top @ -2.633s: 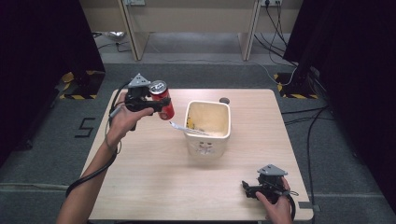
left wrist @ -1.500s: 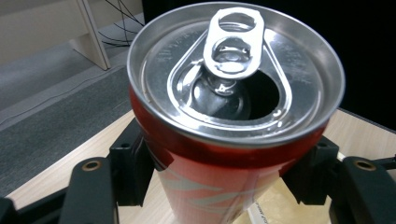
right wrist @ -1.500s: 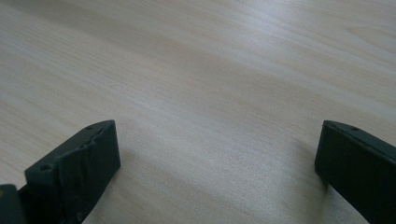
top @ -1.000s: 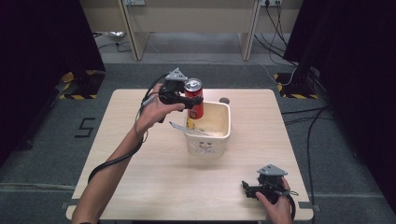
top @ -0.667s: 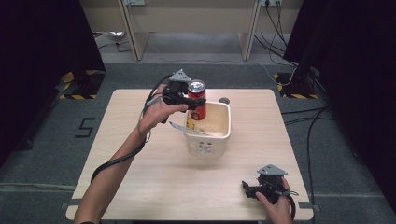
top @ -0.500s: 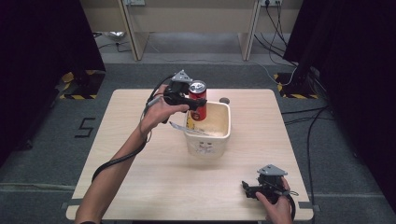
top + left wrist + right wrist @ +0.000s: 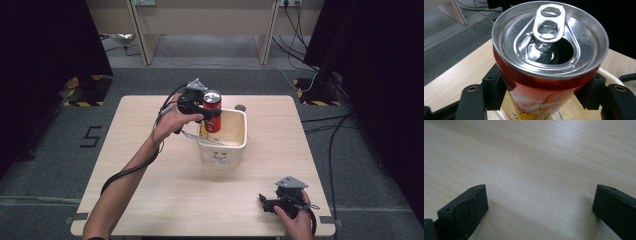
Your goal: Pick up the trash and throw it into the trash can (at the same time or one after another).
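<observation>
Grey floor w/ cables surrounds a light wooden table (image 7: 150, 150); dark curtains hang on both sides, pale desk legs stand at the back.

Red can (image 7: 212, 111) is upright, lifted, hanging over the near-left corner of a cream tub (image 7: 235, 145); its lower part dips below the tub rim. Left gripper view: can (image 7: 549, 62) is opened, the pull tab is bent back over the silver lid w/ the mouth hole dark, and red gives way to yellow print lower down. Left gripper (image 7: 200, 107) is clamped on the can's body, one black pad on each side, pressing the wall just under the lid. Left hand (image 7: 172, 120) grips the handle, forearm coming up from the bottom-left edge, cable looping under the wrist.

Tub sits mid-table, slightly right of centre, w/ small print on its front wall. Thin clear strip (image 7: 192, 137), maybe plastic wrap, sticks out over the tub's left rim; can't tell what it is. Small dark round thing (image 7: 240, 107) lies on the table just behind the tub.

Right gripper (image 7: 270, 202) rests near the table's front-right corner, well apart from the tub, grey three-cornered plate on top, right hand (image 7: 295, 222) behind it. Right gripper view: both black jaws are spread wide over bare wood (image 7: 536, 170), nothing between them.

Black "5" mark (image 7: 90, 136) is on the floor left of the table.
</observation>
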Demonstrator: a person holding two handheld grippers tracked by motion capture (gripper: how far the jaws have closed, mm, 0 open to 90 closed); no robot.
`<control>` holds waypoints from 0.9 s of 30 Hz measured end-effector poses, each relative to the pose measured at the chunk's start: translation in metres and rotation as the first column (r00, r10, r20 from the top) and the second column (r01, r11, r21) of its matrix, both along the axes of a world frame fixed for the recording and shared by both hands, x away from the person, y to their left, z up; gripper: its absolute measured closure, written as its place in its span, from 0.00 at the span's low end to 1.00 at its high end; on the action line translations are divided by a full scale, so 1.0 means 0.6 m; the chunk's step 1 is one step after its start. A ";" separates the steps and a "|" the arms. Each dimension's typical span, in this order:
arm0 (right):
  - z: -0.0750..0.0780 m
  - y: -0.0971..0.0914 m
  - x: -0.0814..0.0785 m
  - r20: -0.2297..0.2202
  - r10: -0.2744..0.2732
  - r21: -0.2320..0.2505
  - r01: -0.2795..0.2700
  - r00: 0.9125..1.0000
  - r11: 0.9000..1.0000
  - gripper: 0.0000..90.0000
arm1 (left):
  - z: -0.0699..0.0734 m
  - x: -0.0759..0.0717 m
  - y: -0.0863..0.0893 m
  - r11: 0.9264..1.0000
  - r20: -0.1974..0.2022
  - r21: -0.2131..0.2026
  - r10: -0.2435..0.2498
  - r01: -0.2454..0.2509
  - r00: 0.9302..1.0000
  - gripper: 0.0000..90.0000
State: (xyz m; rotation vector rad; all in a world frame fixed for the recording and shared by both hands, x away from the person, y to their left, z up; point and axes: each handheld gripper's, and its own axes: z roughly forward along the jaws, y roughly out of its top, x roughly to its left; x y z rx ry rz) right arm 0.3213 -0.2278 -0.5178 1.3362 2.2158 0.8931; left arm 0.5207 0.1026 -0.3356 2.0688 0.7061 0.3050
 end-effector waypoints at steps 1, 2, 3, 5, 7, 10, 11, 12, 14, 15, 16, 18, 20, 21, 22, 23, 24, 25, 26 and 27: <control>0.000 0.000 0.000 0.000 0.000 0.000 0.000 1.000 1.000 0.00 | 0.000 0.000 0.000 1.000 0.000 0.000 0.000 0.000 1.000 0.37; 0.000 0.000 0.000 0.000 0.000 0.002 0.000 1.000 1.000 0.00 | -0.002 0.000 0.000 1.000 -0.002 0.002 -0.001 0.001 1.000 0.37; 0.000 0.000 0.000 0.000 0.000 0.002 0.000 1.000 1.000 0.00 | -0.004 0.001 -0.001 1.000 -0.007 -0.001 -0.002 0.002 1.000 0.37; 0.000 0.000 0.000 0.000 0.002 0.000 -0.002 1.000 1.000 0.00 | -0.007 0.002 -0.001 1.000 -0.011 0.000 -0.004 0.004 1.000 0.37; 0.000 0.000 0.000 0.000 0.003 0.001 -0.003 1.000 1.000 0.00 | -0.010 0.003 -0.002 1.000 -0.019 -0.003 -0.006 0.006 1.000 0.37; 0.000 0.000 0.000 0.000 0.003 0.000 -0.003 1.000 1.000 0.00 | -0.013 0.002 -0.002 1.000 -0.029 -0.001 -0.021 0.021 0.999 0.37; 0.000 0.000 0.000 0.000 0.003 0.000 -0.003 1.000 1.000 0.00 | -0.013 0.001 -0.002 1.000 -0.032 -0.001 -0.022 0.022 0.999 0.37; 0.000 0.000 0.000 0.000 0.003 0.001 -0.003 1.000 1.000 0.00 | -0.014 0.001 -0.002 1.000 -0.036 -0.004 -0.024 0.024 0.999 0.37; 0.000 0.000 0.000 0.000 0.003 0.000 -0.003 1.000 1.000 0.00 | -0.015 0.000 -0.001 1.000 -0.036 -0.008 -0.022 0.022 0.999 0.35; 0.000 0.000 0.000 0.000 0.004 0.000 -0.004 1.000 1.000 0.00 | -0.014 0.001 0.001 1.000 -0.040 -0.021 -0.023 0.023 0.999 0.33; 0.000 0.000 0.000 0.000 0.004 0.000 -0.004 1.000 1.000 0.00 | -0.014 0.001 0.001 1.000 -0.040 -0.021 -0.023 0.023 0.999 0.32; 0.000 0.000 0.000 0.000 0.004 0.000 -0.004 1.000 1.000 0.00 | -0.012 0.001 0.002 0.999 -0.046 -0.028 -0.023 0.022 0.999 0.31; 0.000 0.000 0.000 0.000 0.004 0.000 -0.004 1.000 1.000 0.00 | -0.008 -0.001 0.004 0.999 -0.044 -0.032 -0.022 0.021 0.999 0.29; 0.000 0.000 0.000 0.000 0.004 0.000 -0.004 1.000 1.000 0.00 | -0.008 -0.001 0.004 0.999 -0.044 -0.032 -0.022 0.021 0.999 0.29; 0.000 0.000 0.000 0.000 0.004 0.000 -0.004 1.000 1.000 0.00 | -0.007 -0.001 0.004 0.999 -0.042 -0.036 -0.022 0.020 0.999 0.29; 0.000 0.000 0.000 0.000 0.004 -0.001 -0.004 1.000 1.000 0.00 | -0.005 -0.002 0.006 0.999 -0.041 -0.041 -0.022 0.020 0.999 0.29; 0.000 0.000 0.000 0.000 0.004 -0.001 -0.004 1.000 1.000 0.00 | -0.003 -0.002 0.007 0.999 -0.039 -0.044 -0.020 0.018 0.999 0.29; 0.000 0.000 0.000 0.000 0.004 -0.001 -0.004 1.000 1.000 0.00 | -0.002 -0.003 0.008 0.999 -0.037 -0.047 -0.018 0.016 0.999 0.29; 0.000 0.000 0.000 0.000 0.004 -0.001 -0.004 1.000 1.000 0.00 | 0.000 -0.003 0.009 0.999 -0.034 -0.052 -0.014 0.013 0.999 0.29; 0.000 0.000 0.000 0.000 0.004 -0.001 -0.004 1.000 1.000 0.00 | 0.005 -0.004 0.013 0.998 -0.032 -0.060 -0.008 0.006 0.999 0.29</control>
